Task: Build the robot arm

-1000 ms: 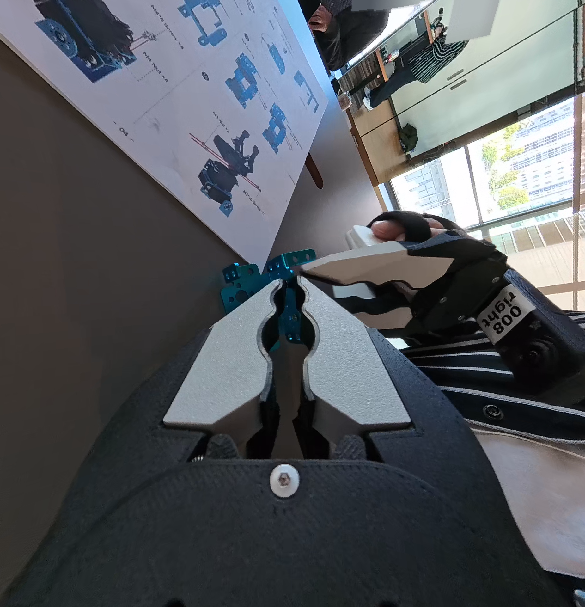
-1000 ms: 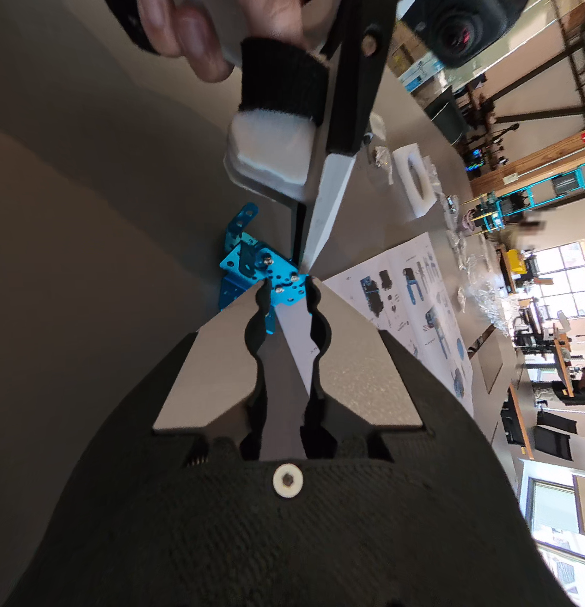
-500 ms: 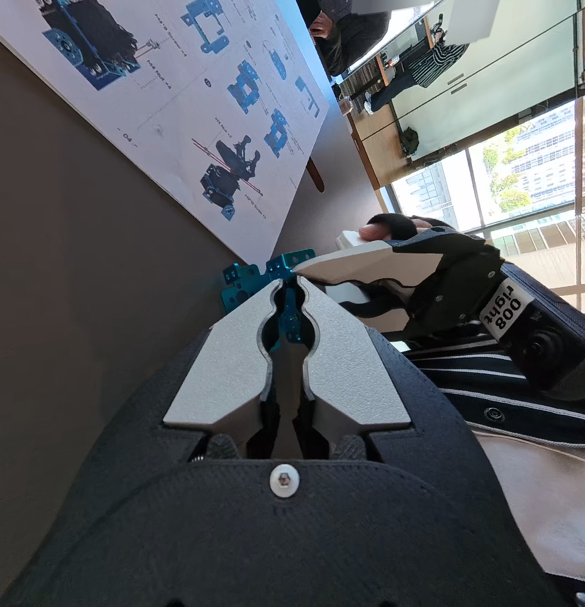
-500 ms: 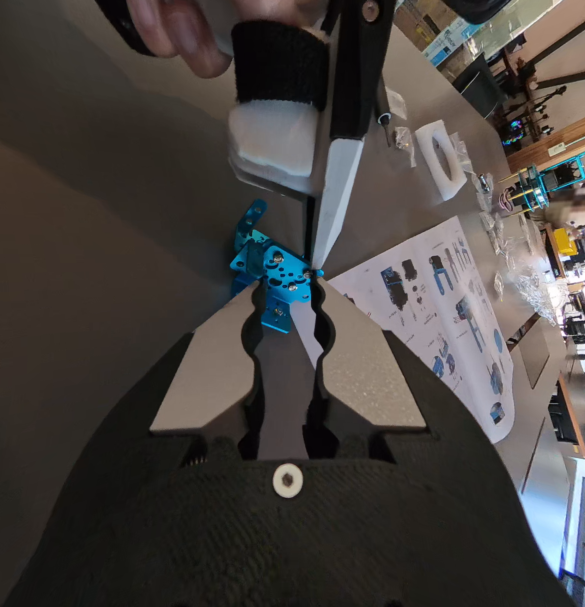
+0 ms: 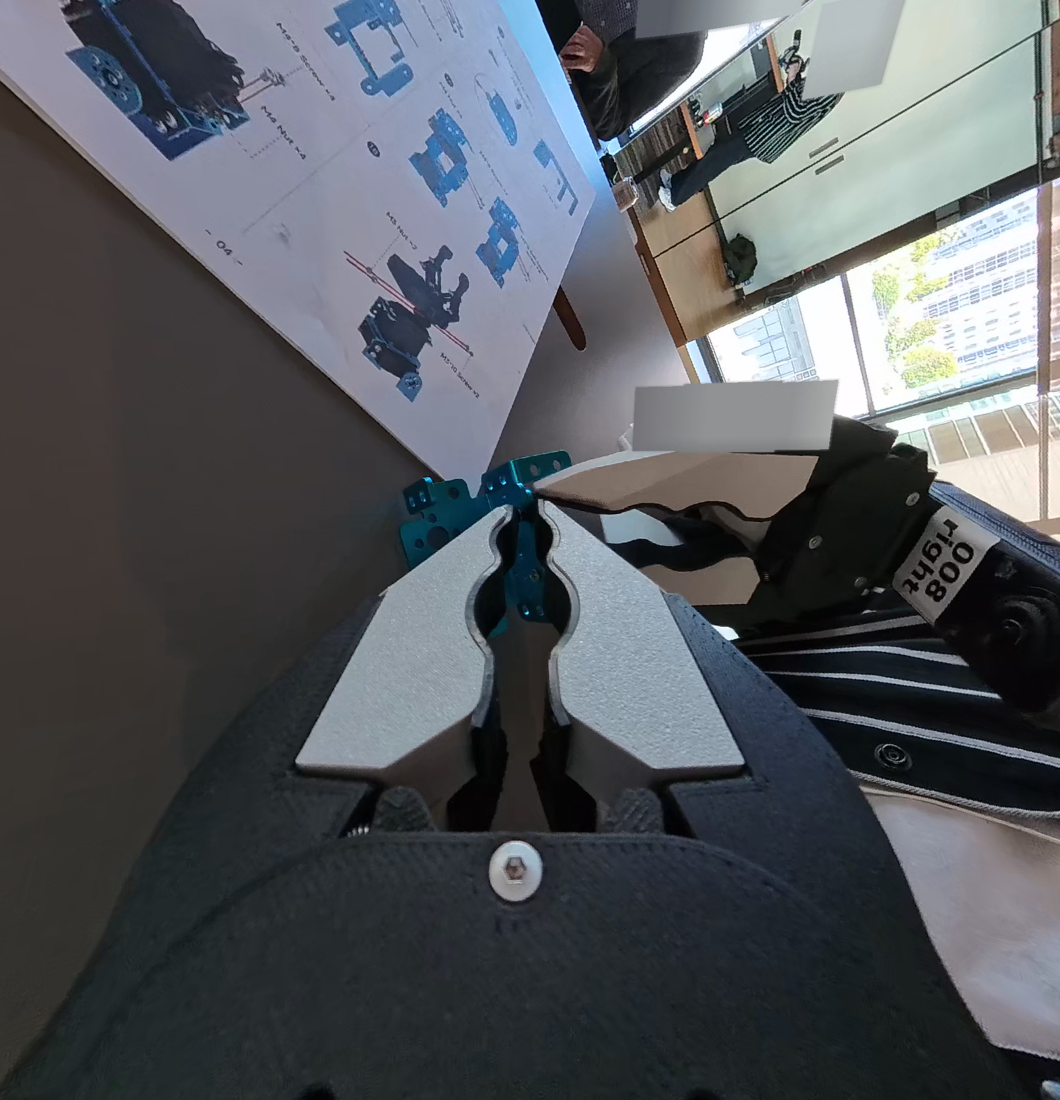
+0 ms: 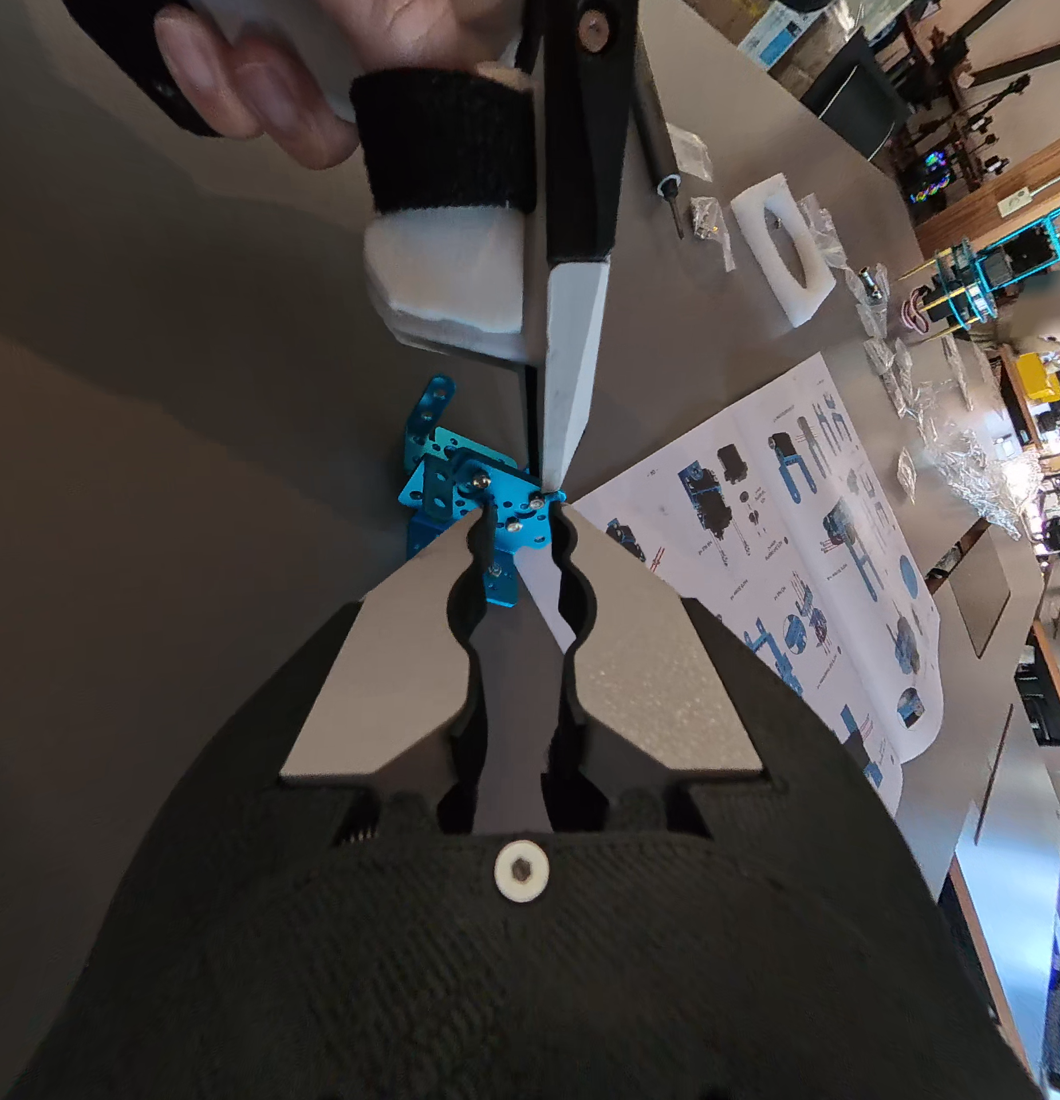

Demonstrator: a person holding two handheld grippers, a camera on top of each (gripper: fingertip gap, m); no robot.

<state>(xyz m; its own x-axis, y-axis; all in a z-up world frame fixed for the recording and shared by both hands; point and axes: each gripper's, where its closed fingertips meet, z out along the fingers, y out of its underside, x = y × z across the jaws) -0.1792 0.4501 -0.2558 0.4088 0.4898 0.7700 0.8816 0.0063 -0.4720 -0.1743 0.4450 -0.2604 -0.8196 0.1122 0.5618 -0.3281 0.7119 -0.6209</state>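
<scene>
**Both grippers pinch one blue bracket above the table**

The left gripper (image 5: 524, 512) is closed narrow on a thin plate of the blue bracket (image 5: 438, 512), the plate's edge caught between its tips. The right gripper (image 6: 515, 515) comes in from the side, and its jaws are nearly together around the bracket's (image 6: 485, 512) screwed face; contact at the very tips looks likely, though whether both sides bear on metal is hard to tell. In the right wrist view the left gripper (image 6: 560, 482) meets the same corner from above, with a hand (image 6: 289, 83) on its grip.

The bracket sits just off the corner of the instruction sheet (image 5: 337, 196), above the grey table (image 5: 128, 476).

The risk, as I judge it: both holds are on thin edges near one corner, so a twist from either hand could pivot the part out of one pinch or strain its small screws (image 6: 483, 476).

Its long axis seems to run roughly along the left gripper's fingers, with a holed tab (image 6: 432, 405) sticking away from the sheet; the exact tilt is unclear.

Beyond the sheet lie a screwdriver (image 6: 652, 137), a white foam block (image 6: 777, 250) and clear bags (image 6: 961, 452).
</scene>
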